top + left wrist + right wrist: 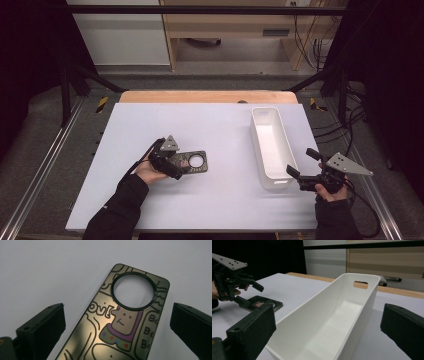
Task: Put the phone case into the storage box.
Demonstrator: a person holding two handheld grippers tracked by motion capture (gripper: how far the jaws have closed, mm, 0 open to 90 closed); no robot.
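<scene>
The left gripper (176,161) is hovering, jaws apart, astride the phone case (117,322) — its long axis running straight ahead between them (the right gripper (303,164), also gaping, is waiting by the white bin (270,145)).

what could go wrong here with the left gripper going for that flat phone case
The flat dark phone case with cartoon drawings lies flush on the white table, so the open left gripper may slide over it or push it instead of pinching it. The jaws straddle it slightly skewed, so closing could spin it. The long white plastic bin is open-topped and light; the open right gripper at its near end might nudge it.
</scene>
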